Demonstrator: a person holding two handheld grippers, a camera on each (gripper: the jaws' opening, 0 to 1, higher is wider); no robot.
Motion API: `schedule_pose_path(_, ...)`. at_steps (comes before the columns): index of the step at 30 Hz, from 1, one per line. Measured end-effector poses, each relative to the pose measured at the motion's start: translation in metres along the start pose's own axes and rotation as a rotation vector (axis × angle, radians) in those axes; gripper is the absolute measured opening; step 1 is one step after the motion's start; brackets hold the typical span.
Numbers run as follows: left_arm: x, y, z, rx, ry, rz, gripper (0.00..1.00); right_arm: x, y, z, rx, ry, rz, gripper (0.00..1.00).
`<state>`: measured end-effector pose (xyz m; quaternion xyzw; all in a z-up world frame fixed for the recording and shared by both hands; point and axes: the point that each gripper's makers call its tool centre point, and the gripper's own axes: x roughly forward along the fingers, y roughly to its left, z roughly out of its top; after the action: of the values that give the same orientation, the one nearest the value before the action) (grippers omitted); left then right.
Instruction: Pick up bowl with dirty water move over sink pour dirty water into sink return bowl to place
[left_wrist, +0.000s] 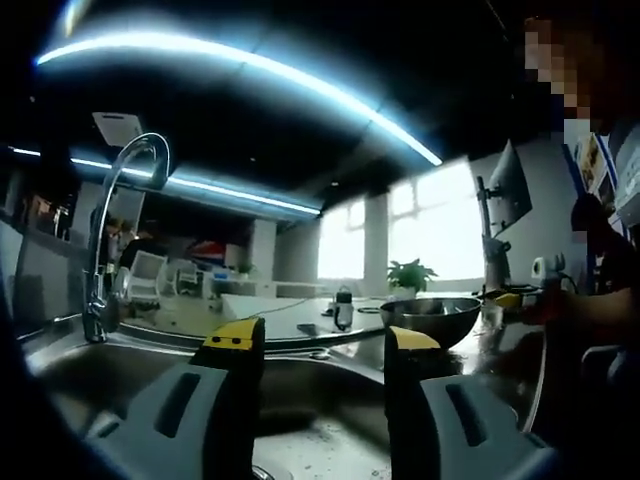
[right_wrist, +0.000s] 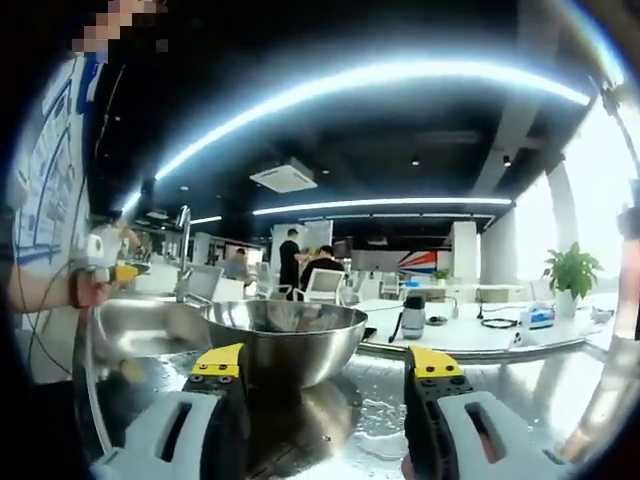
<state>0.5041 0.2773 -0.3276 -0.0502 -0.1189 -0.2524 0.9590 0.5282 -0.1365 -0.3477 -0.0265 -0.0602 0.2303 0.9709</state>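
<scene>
Steel bowl stands upright on the wet metal counter, just ahead of the right gripper, whose yellow-tipped jaws stand spread apart with nothing between them; the bowl's wall sits at about 11 o'clock from the gap, close behind the left jaw, though contact cannot be judged. Whether water lies inside the bowl cannot be told from this low angle. At 9 o'clock in the right gripper view, the left gripper appears held in a person's hand, beside the sink basin and a faucet.

In the left gripper view, the left gripper hangs over the sink basin, its jaws released and wide, gripping nothing. The curved faucet rises at 10 o'clock. The bowl rests on the counter at about 2 o'clock, beyond the right jaw and apart from it. A small dark bottle and a potted plant stand farther back.
</scene>
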Motion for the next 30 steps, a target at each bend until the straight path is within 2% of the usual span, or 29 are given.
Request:
schedule_pose_path(10,0.002,-0.005,-0.012,0.036,0.067,-0.031,0.46,0.0,0.0,-0.005,-0.01,0.024,0.001,0.62)
schedule_pose_path(23,-0.001,0.001,-0.001,0.008,0.006,-0.005,0.48,-0.002,0.0,-0.004,-0.017,0.02,-0.001,0.58)
schedule_pose_path(30,0.0,-0.004,-0.007,0.047,0.035,-0.02,0.48,-0.003,-0.002,-0.001,-0.007,0.006,-0.007,0.58)
